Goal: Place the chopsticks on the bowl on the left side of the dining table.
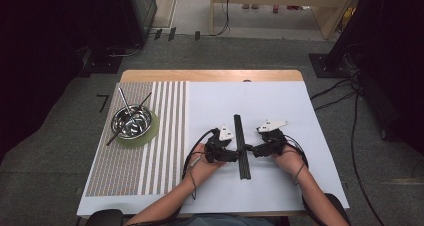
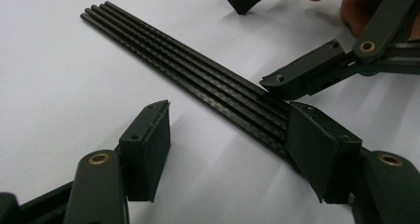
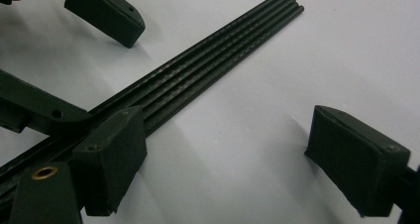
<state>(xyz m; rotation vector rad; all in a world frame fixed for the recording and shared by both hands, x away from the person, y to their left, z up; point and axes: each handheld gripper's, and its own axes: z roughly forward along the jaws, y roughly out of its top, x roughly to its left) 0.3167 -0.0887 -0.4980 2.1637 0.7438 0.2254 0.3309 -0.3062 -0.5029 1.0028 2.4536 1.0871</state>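
Note:
Several thin black rods (image 1: 242, 146) lie side by side in a flat bundle on the white sheet, pointing away from the person. My left gripper (image 1: 231, 153) comes at the bundle from the left and my right gripper (image 1: 256, 149) from the right. In the left gripper view the rods (image 2: 188, 65) run diagonally; my left gripper (image 2: 233, 149) is open, with its right jaw resting over them. In the right gripper view my right gripper (image 3: 233, 159) is open too, its left jaw on the rods (image 3: 218, 50). Neither gripper holds anything.
A striped mat (image 1: 160, 136) covers the table's left part. On it a metal bowl (image 1: 131, 122) sits on a green plate (image 1: 151, 131), with thin sticks leaning in the bowl. White sheet (image 1: 280, 186) surrounds the rods. Cables lie on the floor at right.

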